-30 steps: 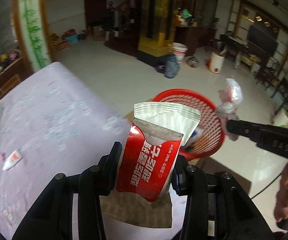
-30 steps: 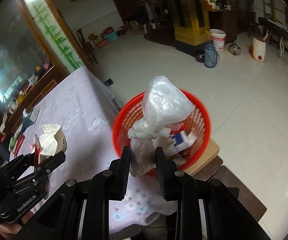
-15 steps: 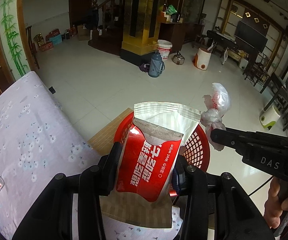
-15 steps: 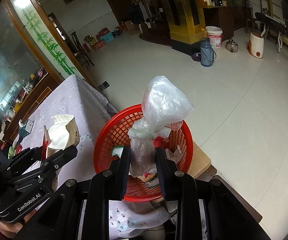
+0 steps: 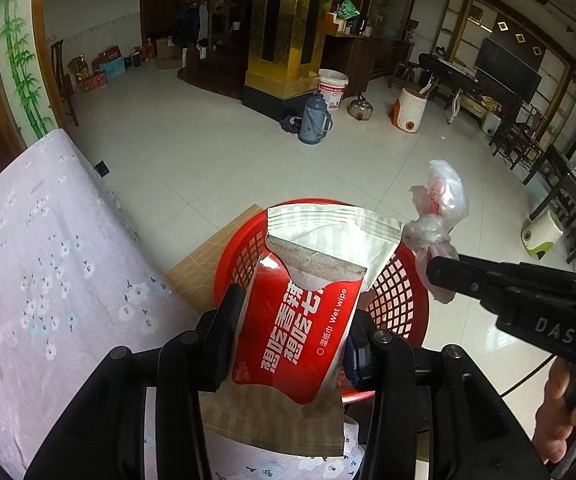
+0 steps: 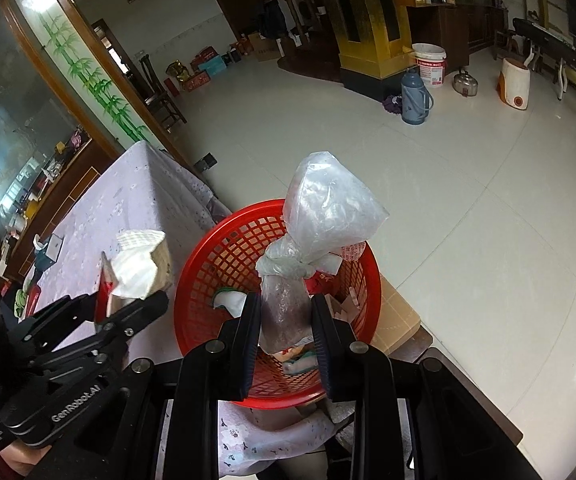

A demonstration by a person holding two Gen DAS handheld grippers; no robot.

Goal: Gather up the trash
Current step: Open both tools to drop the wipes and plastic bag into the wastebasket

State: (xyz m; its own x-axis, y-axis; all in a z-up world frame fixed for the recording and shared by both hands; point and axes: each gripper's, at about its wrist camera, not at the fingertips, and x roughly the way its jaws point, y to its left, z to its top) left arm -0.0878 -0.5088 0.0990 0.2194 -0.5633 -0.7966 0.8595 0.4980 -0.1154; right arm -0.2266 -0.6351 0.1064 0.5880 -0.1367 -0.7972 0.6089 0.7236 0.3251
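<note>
Left gripper [image 5: 292, 320] pinches a red wet-wipe packet [image 5: 300, 320]; right gripper [image 6: 285, 316] pinches a knotted plastic bag [image 6: 328, 216] above the red basket [image 6: 215, 256].

Left gripper [image 5: 292, 332]: has swung from over the table [image 5: 47, 260] to the red basket [image 5: 400, 292], wipe packet [image 5: 300, 320] now in front of it.
Right gripper [image 6: 285, 320]: has carried the knotted bag [image 6: 328, 216] over the basket's middle.

Both grippers are built of matte black plastic with silver round screw heads at the finger pivots. White lettering "DAS" is seen on the right gripper [image 5: 440, 270]; "GenRobot.AI" is printed on the left gripper [image 6: 135, 308]. A thin black cable [image 5: 528, 376] trails beneath the right gripper.
</note>
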